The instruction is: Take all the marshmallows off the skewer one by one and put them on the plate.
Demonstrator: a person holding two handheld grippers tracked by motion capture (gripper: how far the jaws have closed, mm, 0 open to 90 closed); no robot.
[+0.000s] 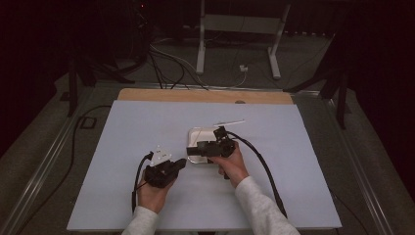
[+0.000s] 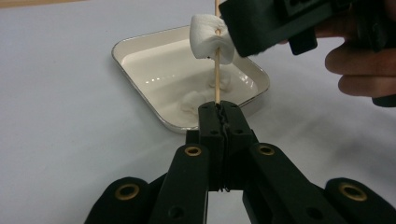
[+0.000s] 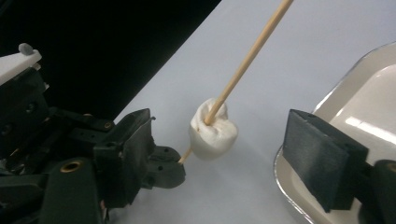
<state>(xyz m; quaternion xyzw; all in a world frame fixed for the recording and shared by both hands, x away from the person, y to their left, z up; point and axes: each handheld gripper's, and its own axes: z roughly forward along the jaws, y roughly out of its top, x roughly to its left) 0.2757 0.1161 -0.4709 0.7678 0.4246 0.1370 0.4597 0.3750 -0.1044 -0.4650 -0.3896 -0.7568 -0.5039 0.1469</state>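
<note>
Pale blue-grey tabletop (image 1: pixel 147 127) covers most of the high view, with a wooden edge at the far side. White enamel tray (image 2: pixel 140 60) sits near the middle of the tabletop, just ahead of both hands; a couple of white marshmallow pieces lie in it, blurred.

Left hand-held gripper (image 2: pixel 219 108) comes in low, jaws fully closed and pinching the bottom end of a thin wooden skewer (image 2: pixel 216 79), which stands roughly upright in the left gripper view. In the right gripper view the left hand-held gripper (image 3: pixel 175 163) shows at lower left, skewer (image 3: pixel 247 58) rising from it at a slant toward the top.

Right hand-held gripper (image 1: pixel 192 150) is held over the near-left part of the tray. Its jaws are partly open; one black pad (image 3: pixel 322 156) stands clear of the marshmallow, a gap between them. In the left gripper view the other black pad (image 2: pixel 275 23) is right against the marshmallow's side; whether it presses I cannot tell.

Marshmallow (image 3: pixel 214 130) is threaded on the skewer, a little above the left jaws, hanging over the tabletop beside the tray rim. Same marshmallow (image 2: pixel 211 37) appears white and slightly squashed.
</note>
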